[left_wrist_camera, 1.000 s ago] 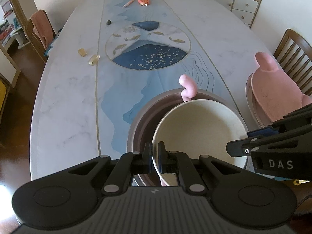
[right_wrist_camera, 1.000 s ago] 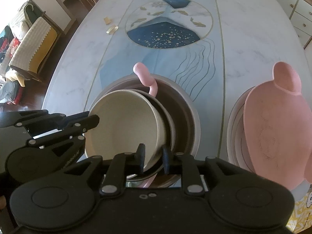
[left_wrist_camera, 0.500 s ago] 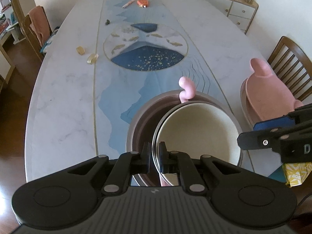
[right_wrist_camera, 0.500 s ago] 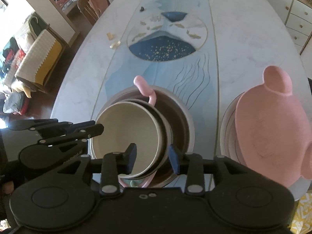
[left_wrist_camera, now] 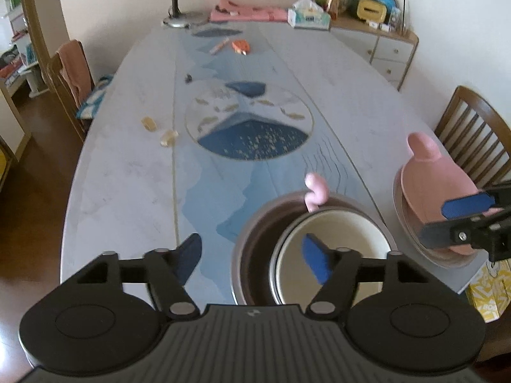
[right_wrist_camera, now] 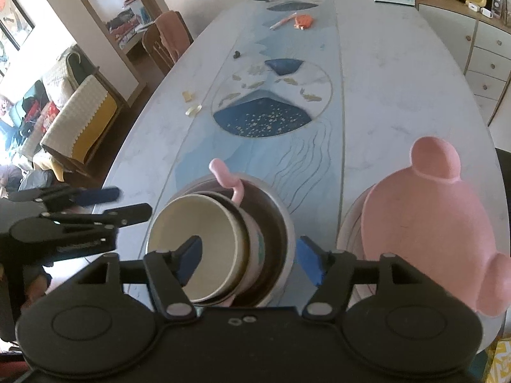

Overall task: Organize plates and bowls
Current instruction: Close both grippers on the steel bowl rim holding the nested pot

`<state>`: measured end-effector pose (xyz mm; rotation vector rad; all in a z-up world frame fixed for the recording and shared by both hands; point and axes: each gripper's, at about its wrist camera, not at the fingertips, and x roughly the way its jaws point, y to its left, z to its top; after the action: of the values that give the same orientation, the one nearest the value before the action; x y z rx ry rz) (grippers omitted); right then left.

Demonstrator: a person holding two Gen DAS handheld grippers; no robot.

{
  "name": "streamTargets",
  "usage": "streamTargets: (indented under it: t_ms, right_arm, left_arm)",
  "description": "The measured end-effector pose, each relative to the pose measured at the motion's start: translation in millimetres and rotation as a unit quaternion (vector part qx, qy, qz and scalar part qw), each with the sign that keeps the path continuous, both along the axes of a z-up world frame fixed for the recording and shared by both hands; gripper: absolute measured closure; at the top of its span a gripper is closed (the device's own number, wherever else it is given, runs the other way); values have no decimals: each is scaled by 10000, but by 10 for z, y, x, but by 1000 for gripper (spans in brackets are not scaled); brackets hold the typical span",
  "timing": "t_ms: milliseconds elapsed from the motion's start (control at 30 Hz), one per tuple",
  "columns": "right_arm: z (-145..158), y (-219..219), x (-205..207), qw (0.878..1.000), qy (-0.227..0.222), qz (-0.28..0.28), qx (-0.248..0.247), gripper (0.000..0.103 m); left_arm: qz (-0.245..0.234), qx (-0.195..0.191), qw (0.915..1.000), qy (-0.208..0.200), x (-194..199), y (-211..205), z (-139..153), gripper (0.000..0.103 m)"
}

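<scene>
Both the left tongs (left_wrist_camera: 252, 260) and right tongs (right_wrist_camera: 247, 260), clamped on the cream bowl (right_wrist_camera: 194, 245) a second ago, are opening empty, leaving it nested in the brown bowl (right_wrist_camera: 278, 223) near the surface's (right_wrist_camera: 383, 79) near edge.

surface: a long oval marble-look table (left_wrist_camera: 127, 172) with a blue painted runner down its middle and a round blue-and-gold motif.
near edge, middle: a big dark bowl (left_wrist_camera: 252, 255) sits on the runner.
near edge, right: a pale plate (right_wrist_camera: 348, 233) lies under a pink bear-shaped plate.
left of motif: two small amber pieces (left_wrist_camera: 159, 131).
far end: a pen (left_wrist_camera: 220, 45), an orange item (left_wrist_camera: 241, 46), a lamp base (left_wrist_camera: 182, 20), a tissue box (left_wrist_camera: 308, 19), pink cloth (left_wrist_camera: 249, 14).
</scene>
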<state>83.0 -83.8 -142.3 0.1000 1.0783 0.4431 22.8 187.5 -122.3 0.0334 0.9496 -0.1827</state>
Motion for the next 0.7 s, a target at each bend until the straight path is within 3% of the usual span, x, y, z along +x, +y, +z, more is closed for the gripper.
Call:
streamTargets:
  t_ms: [100,300,700]
  right_arm:
    - [-51,-78,-38,10000,-36,-28,-4,22]
    - [-289,-216,-49,9996,198,-217,20,22]
    - [-718,-255,-57,9965,715,-409,139,36]
  left_arm:
    - [83,-41,10000,-11,43,95,-16,33]
    - [-32,-101,9999,38,172,294,-214,33]
    - [-261,-589,9951,753,435,508,-721,33]
